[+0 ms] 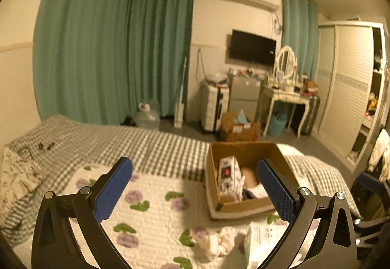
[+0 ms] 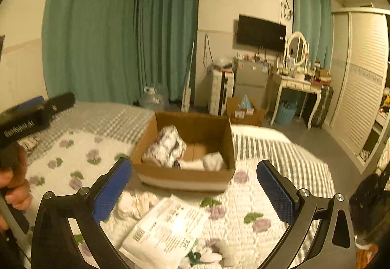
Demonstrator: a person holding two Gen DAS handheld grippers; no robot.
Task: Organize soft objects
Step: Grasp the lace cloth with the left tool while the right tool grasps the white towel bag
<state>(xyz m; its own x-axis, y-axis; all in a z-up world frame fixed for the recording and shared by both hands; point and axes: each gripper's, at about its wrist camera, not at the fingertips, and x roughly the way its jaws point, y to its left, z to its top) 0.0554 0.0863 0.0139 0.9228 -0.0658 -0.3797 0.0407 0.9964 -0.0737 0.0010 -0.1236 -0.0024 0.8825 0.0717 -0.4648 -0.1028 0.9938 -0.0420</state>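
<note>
The left claw [image 1: 195,183] is standing spread wide with nothing between its blue fingers [image 1: 113,189], hovering above the floral quilt [image 1: 151,210] that is covering the near part of the bed [image 1: 151,147]. The right claw [image 2: 195,183] is likewise spread wide and holding nothing, hovering over the same quilt. In the right wrist view, the left claw's body is showing at the left edge, with the person's left hand [image 2: 14,186] gripping its handle.

The cardboard box [image 2: 185,176] is sitting on the bed, open at the top, resting partly on the quilt and partly on the gray checked sheet [image 1: 109,144]. Inside it, a black-and-white patterned soft item [image 2: 168,144] is lying against the left wall, and a white soft item [image 2: 213,161] is lying in the near right corner. Bare cardboard is showing between them.

On the quilt, just in front of the box, a white plastic package with printed text and a barcode [image 2: 165,227] is lying flat. A crumpled pale cloth [image 2: 136,203] is lying just beside its left edge, touching it. Smaller white pieces [image 2: 219,253] are lying near the package's lower right corner; their nature cannot be determined.

Beyond the bed, teal curtains [image 2: 97,32], a wall television [image 2: 260,32] and a dressing table with an oval mirror [image 2: 296,83] are standing at the far wall.
</note>
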